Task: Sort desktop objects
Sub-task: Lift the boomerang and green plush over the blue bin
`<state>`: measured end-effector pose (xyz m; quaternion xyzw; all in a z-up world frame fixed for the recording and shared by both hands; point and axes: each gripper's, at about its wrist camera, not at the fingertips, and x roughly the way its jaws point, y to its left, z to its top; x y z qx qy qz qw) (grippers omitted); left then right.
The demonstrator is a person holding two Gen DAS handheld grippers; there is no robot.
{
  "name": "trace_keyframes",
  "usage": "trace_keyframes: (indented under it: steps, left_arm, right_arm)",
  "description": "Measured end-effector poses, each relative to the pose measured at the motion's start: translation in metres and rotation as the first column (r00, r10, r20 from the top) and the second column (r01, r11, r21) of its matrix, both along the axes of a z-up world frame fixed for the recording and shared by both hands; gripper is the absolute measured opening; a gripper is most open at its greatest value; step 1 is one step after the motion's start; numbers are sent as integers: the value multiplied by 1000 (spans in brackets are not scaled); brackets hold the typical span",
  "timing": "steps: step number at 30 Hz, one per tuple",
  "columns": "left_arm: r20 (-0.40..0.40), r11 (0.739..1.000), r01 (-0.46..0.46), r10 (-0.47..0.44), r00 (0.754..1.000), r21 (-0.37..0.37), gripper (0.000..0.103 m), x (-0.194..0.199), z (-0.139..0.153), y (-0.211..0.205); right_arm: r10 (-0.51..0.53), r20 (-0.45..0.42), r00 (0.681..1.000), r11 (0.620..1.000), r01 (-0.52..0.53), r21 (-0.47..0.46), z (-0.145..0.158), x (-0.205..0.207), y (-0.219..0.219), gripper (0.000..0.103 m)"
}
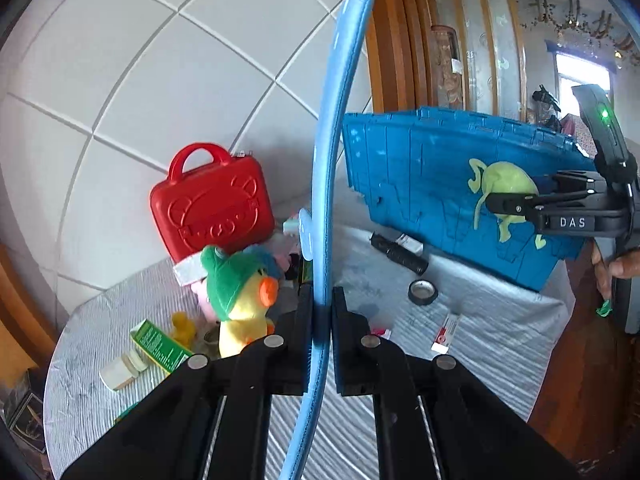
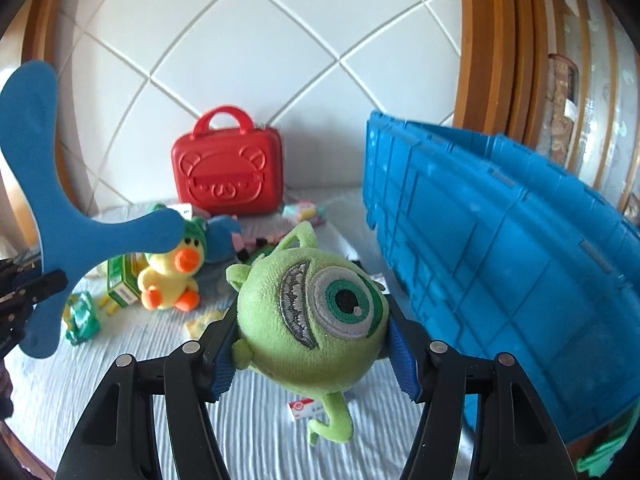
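Observation:
My left gripper is shut on a blue foam boomerang, seen edge-on in its own view and flat in the right wrist view, held above the table. My right gripper is shut on a green one-eyed plush monster, held above the table next to the blue crate. In the left wrist view the monster and right gripper hang in front of the crate.
A red toy case stands against the tiled wall. A yellow duck plush, green boxes, a black cylinder, a tape roll and small packets lie on the grey cloth. The table edge drops at the right.

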<state>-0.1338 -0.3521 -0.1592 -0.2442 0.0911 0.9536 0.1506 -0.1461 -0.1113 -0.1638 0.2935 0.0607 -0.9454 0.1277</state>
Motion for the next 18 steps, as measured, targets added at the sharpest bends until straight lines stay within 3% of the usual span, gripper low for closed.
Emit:
trace_keyframes:
  steps: [10,18]
  left_arm:
    - [-136,986,158,-150,979,55,8,-7,72,74]
    - [-233,954,285,-258,938,89,8,-19,128,167]
  right_arm:
    - [-85,-150,985,996,79,-45,76,46,45,63]
    - [-183,-261,948,982,166,-88,131,74,113,63]
